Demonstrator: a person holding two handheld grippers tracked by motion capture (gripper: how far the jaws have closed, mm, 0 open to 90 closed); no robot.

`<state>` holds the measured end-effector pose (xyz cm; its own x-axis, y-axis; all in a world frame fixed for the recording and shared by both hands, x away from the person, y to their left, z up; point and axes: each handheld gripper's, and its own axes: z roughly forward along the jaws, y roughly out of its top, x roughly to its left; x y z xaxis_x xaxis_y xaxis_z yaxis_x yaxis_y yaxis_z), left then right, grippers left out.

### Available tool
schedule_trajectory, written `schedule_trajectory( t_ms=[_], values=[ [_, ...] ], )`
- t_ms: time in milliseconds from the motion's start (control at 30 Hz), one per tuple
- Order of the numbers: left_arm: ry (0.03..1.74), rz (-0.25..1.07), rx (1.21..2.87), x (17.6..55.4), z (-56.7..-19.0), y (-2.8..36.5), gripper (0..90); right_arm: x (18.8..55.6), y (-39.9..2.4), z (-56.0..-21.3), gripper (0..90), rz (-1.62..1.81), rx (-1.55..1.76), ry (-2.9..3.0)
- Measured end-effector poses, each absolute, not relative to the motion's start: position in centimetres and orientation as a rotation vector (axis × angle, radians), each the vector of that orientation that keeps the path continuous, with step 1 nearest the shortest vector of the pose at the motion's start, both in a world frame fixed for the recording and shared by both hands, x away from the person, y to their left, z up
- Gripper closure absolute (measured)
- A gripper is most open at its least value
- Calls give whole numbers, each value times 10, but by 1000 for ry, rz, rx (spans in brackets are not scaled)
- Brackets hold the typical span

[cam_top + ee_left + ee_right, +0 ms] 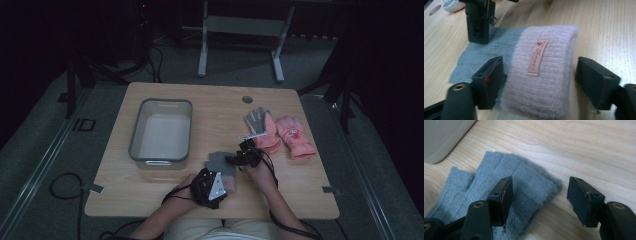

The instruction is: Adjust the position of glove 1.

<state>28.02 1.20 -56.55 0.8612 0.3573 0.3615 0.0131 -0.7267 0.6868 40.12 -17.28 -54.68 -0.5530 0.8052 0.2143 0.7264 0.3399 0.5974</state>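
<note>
Table (150,192) carries a grey bin (161,131) at left, probably the destination. A pink glove pair (282,132) waits at right, well apart. Near the front edge lies a grey-and-pink knit glove (539,72), flat. Left gripper (539,82) straddles its pink cuff, jaws part open, one pad touching, no squeeze. Right gripper (540,200) stands over the grey finger end, jaws apart, holding nothing. Likely positioned end-to-end for lifting.
</note>
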Motion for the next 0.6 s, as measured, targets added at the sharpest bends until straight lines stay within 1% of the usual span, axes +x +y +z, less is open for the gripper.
schedule_trajectory(
  t_ms=[67, 100, 167, 333, 400, 467, 533, 600],
  values=[
    [281, 619, 2317, 282, -566, 12, 329, 401, -172, -547, 399, 1003, 1414, 2473],
    [290, 576, 2323, 286, -565, 13, 363, 401, -171, -547, 432, 1004, 1410, 2481],
    [280, 556, 2329, 289, -564, 15, 438, 400, -169, -546, 477, 1009, 1411, 2496],
    [293, 457, 2309, 298, -560, 22, 560, 401, -170, -549, 556, 1139, 1483, 2562],
    [301, 435, 2298, 300, -559, 24, 614, 400, -168, -551, 613, 1164, 1503, 2574],
    [318, 414, 2292, 302, -557, 26, 645, 401, -166, -550, 696, 1187, 1513, 2585],
    [332, 389, 2295, 305, -555, 27, 660, 399, -164, -547, 724, 1181, 1486, 2582],
    [343, 363, 2293, 308, -552, 29, 668, 398, -163, -542, 732, 1198, 1471, 2566]
  ],
)
